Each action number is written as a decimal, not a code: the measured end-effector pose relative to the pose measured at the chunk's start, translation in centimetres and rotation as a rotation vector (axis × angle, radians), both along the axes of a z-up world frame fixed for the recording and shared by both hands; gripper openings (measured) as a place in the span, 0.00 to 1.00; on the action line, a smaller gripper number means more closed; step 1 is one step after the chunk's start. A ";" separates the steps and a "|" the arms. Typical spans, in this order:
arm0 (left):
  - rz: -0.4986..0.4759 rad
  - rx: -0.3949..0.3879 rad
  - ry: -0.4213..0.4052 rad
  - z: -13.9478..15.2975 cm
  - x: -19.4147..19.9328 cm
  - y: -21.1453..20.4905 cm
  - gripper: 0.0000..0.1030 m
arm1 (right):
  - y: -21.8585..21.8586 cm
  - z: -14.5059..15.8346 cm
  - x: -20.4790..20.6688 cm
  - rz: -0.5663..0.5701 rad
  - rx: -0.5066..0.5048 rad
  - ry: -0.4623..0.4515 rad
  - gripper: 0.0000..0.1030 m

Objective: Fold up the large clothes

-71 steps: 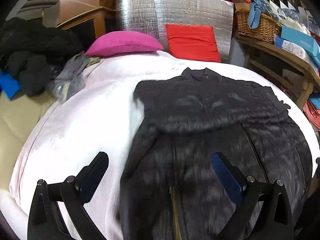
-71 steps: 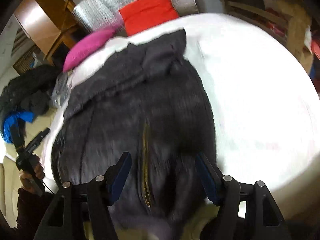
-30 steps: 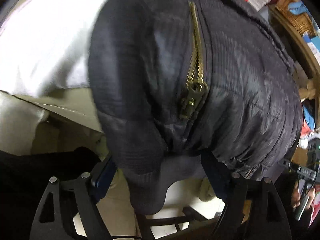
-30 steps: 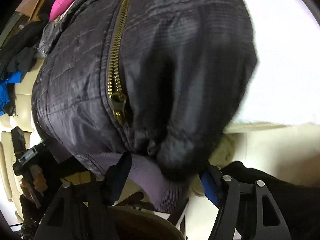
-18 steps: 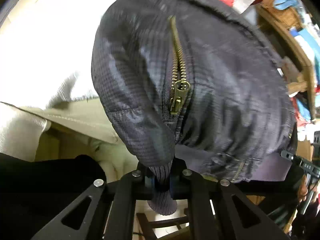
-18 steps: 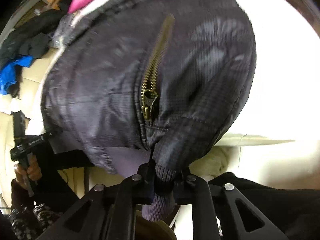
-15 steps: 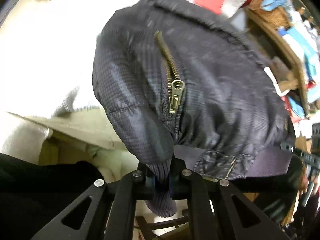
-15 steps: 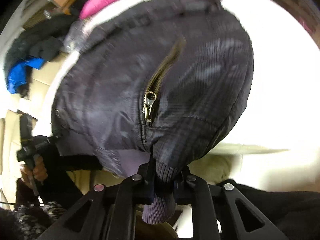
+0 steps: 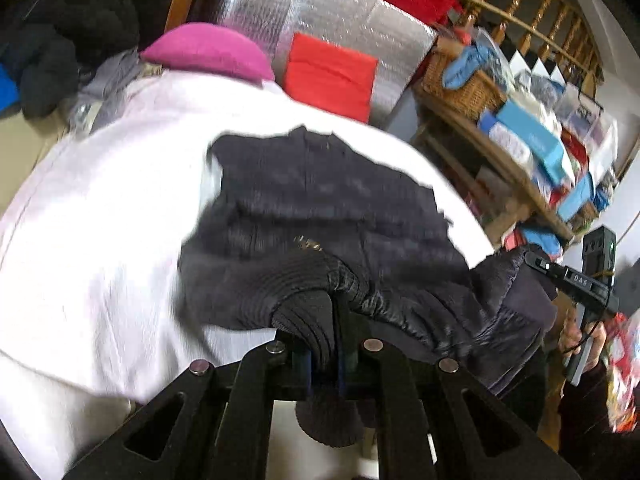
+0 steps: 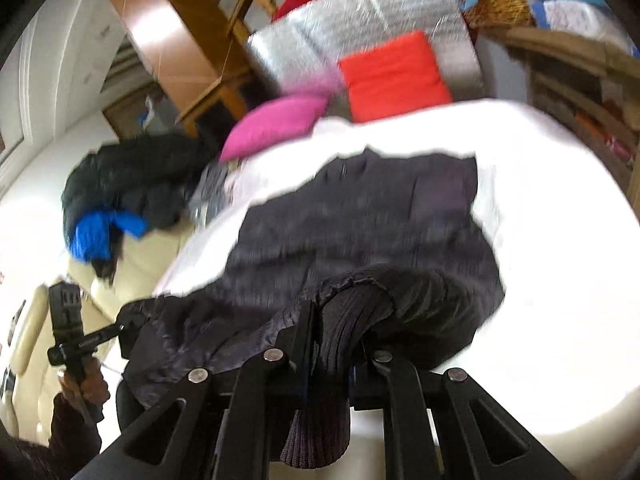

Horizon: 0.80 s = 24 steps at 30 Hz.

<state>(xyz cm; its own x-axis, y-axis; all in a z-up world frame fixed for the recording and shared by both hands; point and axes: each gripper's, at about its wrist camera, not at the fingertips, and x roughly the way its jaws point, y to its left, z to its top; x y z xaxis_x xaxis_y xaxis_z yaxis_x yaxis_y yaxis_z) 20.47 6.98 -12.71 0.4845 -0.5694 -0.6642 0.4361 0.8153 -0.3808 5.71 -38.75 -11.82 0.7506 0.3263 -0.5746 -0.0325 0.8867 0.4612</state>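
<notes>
I count 1 dark jacket [image 9: 320, 208] on 1 white bed cover [image 9: 100, 240], and 2 grippers working it. My left gripper [image 9: 324, 356] is clenched on the ribbed hem [image 9: 308, 320] of the jacket, the knit band pinched between its fingers with a stub of it hanging down below them. My right gripper [image 10: 328, 364] is clamped the same way on the ribbed hem at the jacket's other bottom corner [image 10: 344, 320], again with a tongue of knit drooping under the fingers. From each grip the quilted fabric bunches up over the fingertips and runs away from me, so the lower edge is lifted off the cover while the collar end [image 9: 312, 140] lies flat farther up the bed. In the left wrist view I see the right gripper [image 9: 576, 280] off to the side with a hand [image 9: 580, 336] on it and jacket fabric gathered at its tip; in the right wrist view the left gripper [image 10: 80, 340] shows likewise, held by a hand [image 10: 86, 388]. Beyond the jacket I count 1 magenta pillow [image 9: 208, 52], 1 red cushion [image 9: 328, 76] leaning on 1 silver quilted panel [image 9: 280, 12], and 1 heap of dark clothes [image 10: 132, 176] with a blue piece [image 10: 92, 232] in it beside the bed. 1 wicker basket [image 9: 456, 88] sits on a cluttered wooden shelf [image 9: 500, 160]. Both views are motion-blurred, so finer detail on the jacket is lost to me.
</notes>
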 end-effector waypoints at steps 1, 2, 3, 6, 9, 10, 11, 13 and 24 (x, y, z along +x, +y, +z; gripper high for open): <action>0.008 -0.004 -0.008 0.7 1.0 0.1 0.09 | -0.5 0.7 1.0 -0.018 0.008 -0.018 0.13; 0.022 -0.004 -0.024 1.7 2.6 -0.2 0.09 | -1.0 1.3 1.6 -0.031 0.012 -0.032 0.13; 0.032 -0.002 -0.037 2.5 3.4 -0.6 0.09 | -1.5 2.2 2.5 -0.047 0.014 -0.048 0.13; 0.076 -0.006 -0.076 4.5 7.7 -1.4 0.09 | -2.6 4.0 5.6 -0.104 0.005 -0.091 0.13; 0.124 -0.040 -0.097 5.3 12.8 -2.9 0.09 | -3.8 4.9 9.3 -0.169 0.006 -0.121 0.13; 0.137 -0.048 -0.105 5.3 14.1 -3.6 0.09 | -4.2 5.0 10.9 -0.192 0.008 -0.131 0.13; 0.153 -0.051 -0.114 5.2 15.6 -4.4 0.09 | -4.4 5.0 12.2 -0.211 0.006 -0.140 0.13; 0.181 -0.046 -0.125 4.9 17.8 -5.6 0.09 | -4.7 4.7 15.1 -0.249 -0.002 -0.152 0.13; 0.300 -0.039 -0.032 -3.1 29.8 -10.5 0.09 | -7.0 -1.4 28.8 -0.337 -0.018 -0.071 0.12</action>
<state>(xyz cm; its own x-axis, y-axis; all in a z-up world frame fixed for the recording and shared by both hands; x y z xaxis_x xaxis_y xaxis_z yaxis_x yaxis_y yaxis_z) 50.28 -3.50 -15.82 0.6549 -0.4230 -0.6263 0.1904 0.8943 -0.4049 34.52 -45.70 -13.22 0.8528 0.0438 -0.5204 0.2320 0.8610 0.4526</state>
